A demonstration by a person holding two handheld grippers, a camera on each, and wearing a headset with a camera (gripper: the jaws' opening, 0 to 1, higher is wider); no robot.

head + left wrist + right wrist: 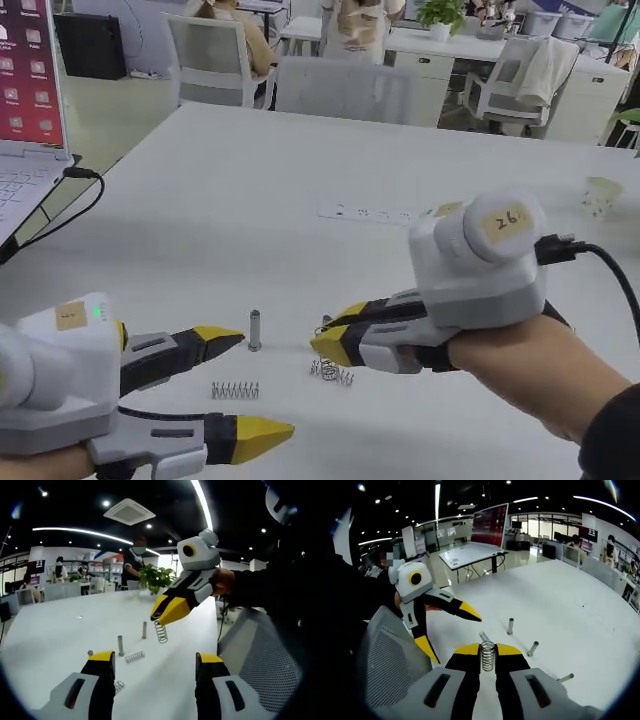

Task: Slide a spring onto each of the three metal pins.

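While the right tongs (487, 650) are clamping a spring (488, 662) across its coils, near a bare upright pin (254, 330), the spring is risking buckling or popping free if it is meeting the pin off-axis. Meanwhile the left tongs (265, 385) are gaping apart around a loose spring (235, 390) lying on the table (300, 170). A small pale cup (600, 195) is standing at the far right; I cannot tell its contents.

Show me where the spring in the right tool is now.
The spring is clamped between the right tool's jaws; in the head view it hangs at the tool's tip, right of the upright pin.
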